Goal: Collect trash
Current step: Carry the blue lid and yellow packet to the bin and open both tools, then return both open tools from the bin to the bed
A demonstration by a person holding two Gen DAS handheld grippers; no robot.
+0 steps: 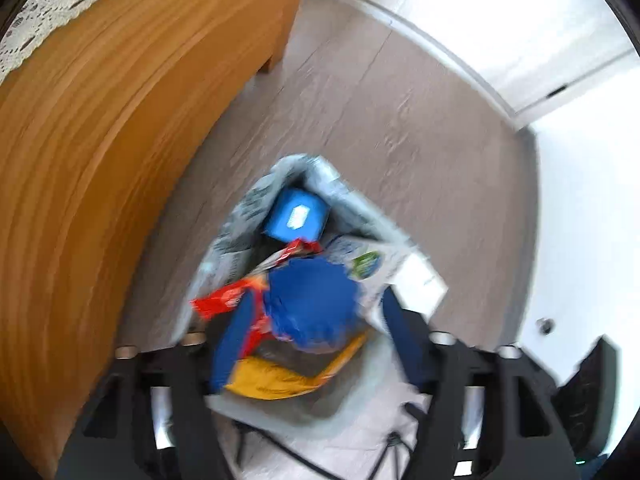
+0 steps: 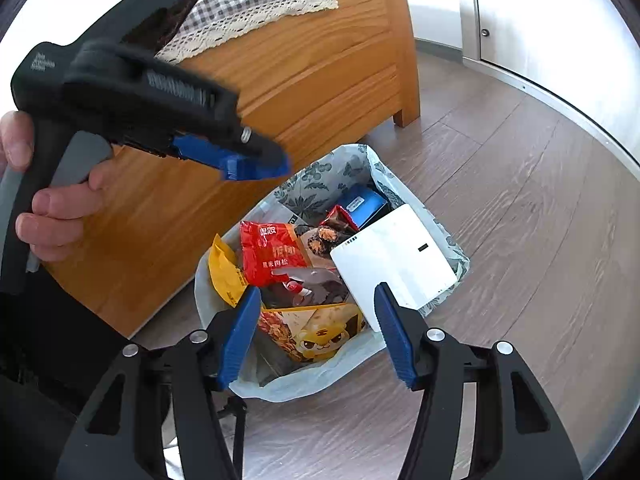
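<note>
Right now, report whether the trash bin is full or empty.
Nearly full: the trash bin holds snack wrappers, a white box and a blue box up to its rim.

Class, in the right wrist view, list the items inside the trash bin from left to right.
yellow wrapper → red snack packet → white box
</note>
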